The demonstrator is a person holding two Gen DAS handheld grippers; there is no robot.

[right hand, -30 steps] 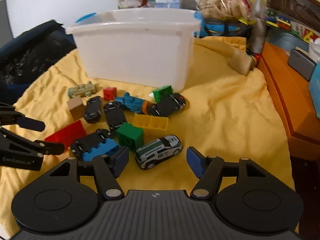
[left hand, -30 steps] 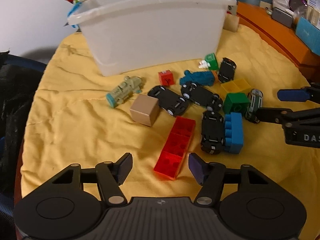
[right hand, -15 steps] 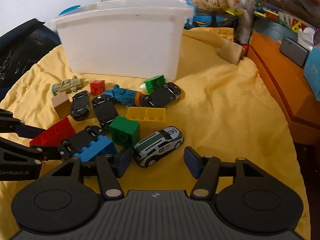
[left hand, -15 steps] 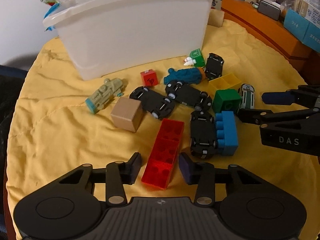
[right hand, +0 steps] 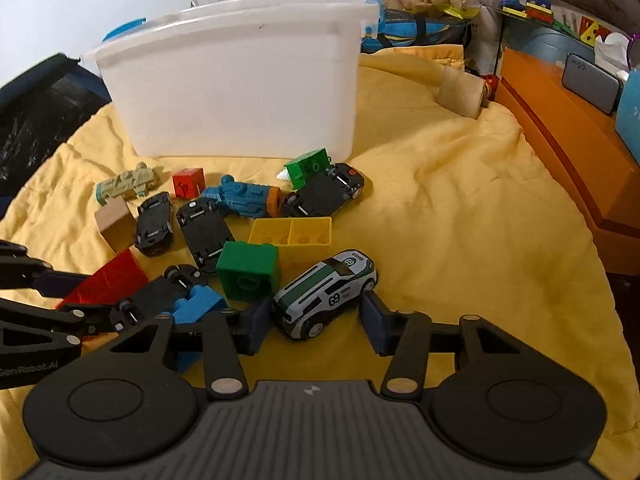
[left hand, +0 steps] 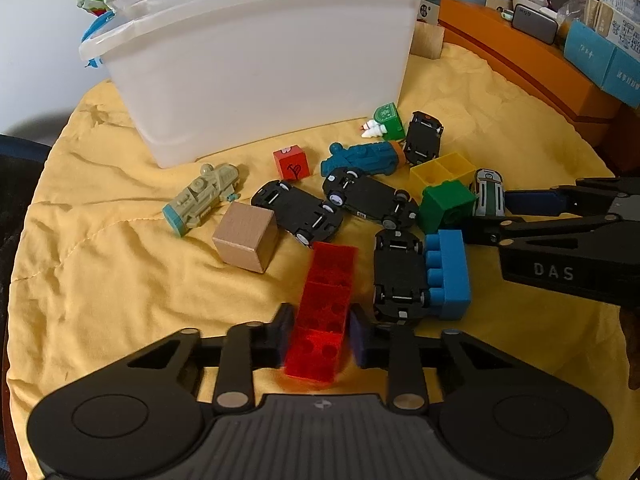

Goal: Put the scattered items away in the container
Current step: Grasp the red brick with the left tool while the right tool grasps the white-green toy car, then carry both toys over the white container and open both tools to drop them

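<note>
A white plastic bin stands at the back of a yellow cloth; it also shows in the right wrist view. Toys lie scattered in front of it. My left gripper has its fingers pressed on the near end of a long red brick, which lies on the cloth. My right gripper is open, its fingers on either side of a white and green toy car numbered 69. The car shows between the right gripper's fingers in the left wrist view.
Around them lie several upturned black cars, a blue brick, a green brick, a yellow brick, a wooden cube, a red cube, a blue toy and a tan toy train. An orange shelf stands at right.
My left gripper moved forward and closed on the near end of the red brick. My right gripper moved forward so its open fingers now flank the white and green car.
</note>
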